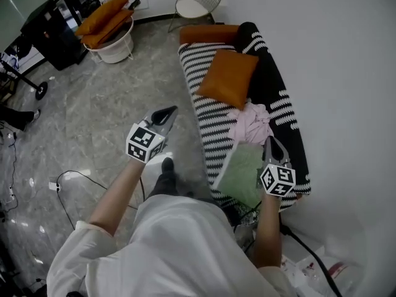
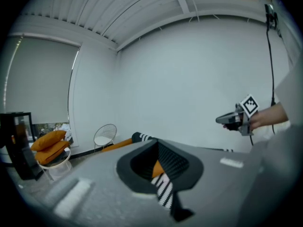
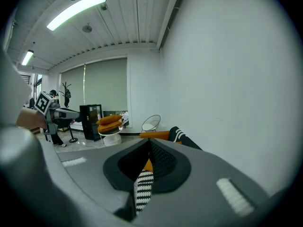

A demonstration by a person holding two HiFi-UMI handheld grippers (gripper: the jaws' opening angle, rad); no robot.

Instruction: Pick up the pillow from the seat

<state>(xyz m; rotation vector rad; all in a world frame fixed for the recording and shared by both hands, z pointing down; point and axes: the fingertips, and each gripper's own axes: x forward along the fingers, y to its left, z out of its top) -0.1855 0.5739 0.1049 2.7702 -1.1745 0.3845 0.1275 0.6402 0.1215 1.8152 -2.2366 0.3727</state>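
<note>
An orange square pillow (image 1: 228,78) lies on the seat of a black-and-white striped sofa (image 1: 207,119), tilted against the black backrest. A pink cloth (image 1: 250,124) and a green cloth (image 1: 243,167) lie nearer to me on the same seat. My left gripper (image 1: 168,111) is shut and empty over the floor, left of the sofa. Also shut and empty, my right gripper (image 1: 270,142) hovers over the pink and green cloths. In the left gripper view a sliver of the orange pillow (image 2: 157,168) shows behind the closed jaws, and the right gripper (image 2: 228,119) is at the right.
An orange bolster (image 1: 209,33) lies at the sofa's far end. A wire chair (image 1: 197,2) stands beyond it. A white round stand holding orange cushions (image 1: 111,26) and a black cabinet (image 1: 52,33) are at the far left. A cable (image 1: 80,175) runs across the floor.
</note>
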